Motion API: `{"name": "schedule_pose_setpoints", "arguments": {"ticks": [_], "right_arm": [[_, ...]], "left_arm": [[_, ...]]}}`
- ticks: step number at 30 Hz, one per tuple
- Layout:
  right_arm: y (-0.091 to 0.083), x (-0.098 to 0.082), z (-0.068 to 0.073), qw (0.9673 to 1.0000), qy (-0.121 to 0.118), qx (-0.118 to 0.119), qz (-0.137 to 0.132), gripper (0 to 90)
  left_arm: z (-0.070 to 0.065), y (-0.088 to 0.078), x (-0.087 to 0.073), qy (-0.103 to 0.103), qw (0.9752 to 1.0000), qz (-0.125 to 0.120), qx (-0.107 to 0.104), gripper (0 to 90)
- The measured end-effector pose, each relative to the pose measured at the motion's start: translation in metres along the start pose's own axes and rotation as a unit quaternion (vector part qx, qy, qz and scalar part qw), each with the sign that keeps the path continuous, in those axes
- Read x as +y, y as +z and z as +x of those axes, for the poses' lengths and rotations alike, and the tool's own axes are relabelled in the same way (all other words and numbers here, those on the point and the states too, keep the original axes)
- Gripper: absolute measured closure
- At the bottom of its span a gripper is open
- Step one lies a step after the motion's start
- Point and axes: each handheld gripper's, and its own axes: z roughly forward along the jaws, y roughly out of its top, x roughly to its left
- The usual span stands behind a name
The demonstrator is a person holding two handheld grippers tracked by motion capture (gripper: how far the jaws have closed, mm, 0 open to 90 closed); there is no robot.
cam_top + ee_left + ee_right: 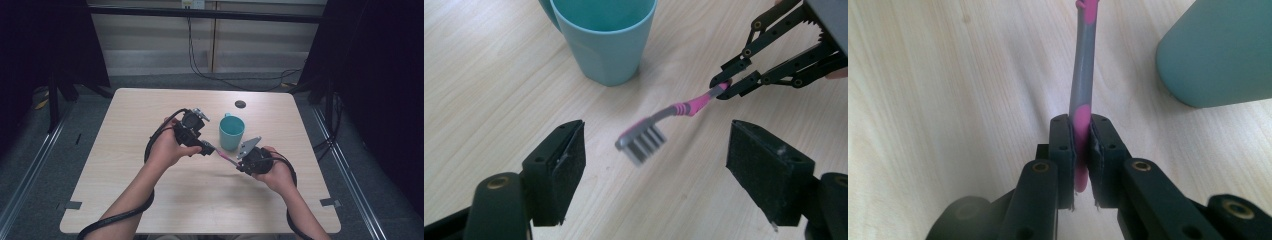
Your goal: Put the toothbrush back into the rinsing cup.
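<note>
A pink and grey toothbrush (669,120) hangs above the table, its bristle head pointing toward the left gripper. My right gripper (1081,145) is shut on the toothbrush (1083,75) handle end. In the left gripper view the right gripper (726,85) shows at the upper right, clamping the handle. My left gripper (656,165) stands open, its pads (569,165) wide apart on either side of the brush head without touching it. In the high view the left gripper (210,148) and right gripper (239,162) face each other with the toothbrush (226,157) between them. A teal mug (231,131) stands just behind.
The teal mug (605,37) is upright and looks empty, close behind the toothbrush. A small dark round disc (240,104) lies near the table's far edge. Bare light wood table (150,200) lies all around the hands. Cables trail from both grippers.
</note>
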Motion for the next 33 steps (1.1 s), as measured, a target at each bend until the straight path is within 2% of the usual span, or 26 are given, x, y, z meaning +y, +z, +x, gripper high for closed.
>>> {"name": "schedule_pose_setpoints", "arguments": {"ticks": [3, 4, 11, 15, 17, 20, 25, 28, 29, 33], "right_arm": [[-0.003, -0.001, -0.002, 0.9997, 0.019, 0.006, -0.013, 81.9], [-0.003, -0.001, -0.002, 0.9993, 0.035, 0.010, -0.013, 81.9], [-0.007, -0.001, -0.004, 0.9973, 0.062, 0.019, -0.033, 81.9], [-0.010, 0.001, -0.004, 0.9948, 0.085, 0.023, -0.051, 81.9], [-0.012, 0.002, -0.005, 0.9922, 0.102, 0.026, -0.067, 81.9], [-0.015, 0.002, -0.006, 0.9885, 0.119, 0.031, -0.089, 81.9], [-0.016, 0.001, -0.007, 0.9804, 0.152, 0.045, -0.117, 81.9], [-0.016, 0.000, -0.007, 0.9759, 0.165, 0.049, -0.134, 81.9], [-0.016, 0.000, -0.007, 0.9741, 0.171, 0.050, -0.139, 81.9], [-0.015, 0.000, -0.007, 0.9704, 0.181, 0.056, -0.150, 81.9]], "left_arm": [[0.000, 0.000, -0.003, -0.009, 0.9999, -0.005, 0.000, 23.4], [0.001, 0.000, -0.004, -0.009, 0.9999, -0.005, -0.001, 23.3], [0.001, 0.000, -0.010, -0.020, 0.9997, -0.014, -0.007, 23.6], [0.002, 0.002, -0.014, -0.028, 0.9992, -0.025, -0.011, 23.4], [0.002, 0.004, -0.016, -0.039, 0.9985, -0.035, -0.016, 23.5], [0.003, 0.005, -0.017, -0.040, 0.9983, -0.041, -0.014, 23.7], [0.001, 0.006, -0.017, -0.043, 0.9976, -0.051, -0.016, 24.3], [-0.001, 0.009, -0.017, -0.039, 0.9976, -0.054, -0.021, 24.7], [-0.003, 0.010, -0.017, -0.047, 0.9970, -0.057, -0.022, 24.7], [-0.004, 0.013, -0.016, -0.051, 0.9963, -0.065, -0.025, 25.4]]}}
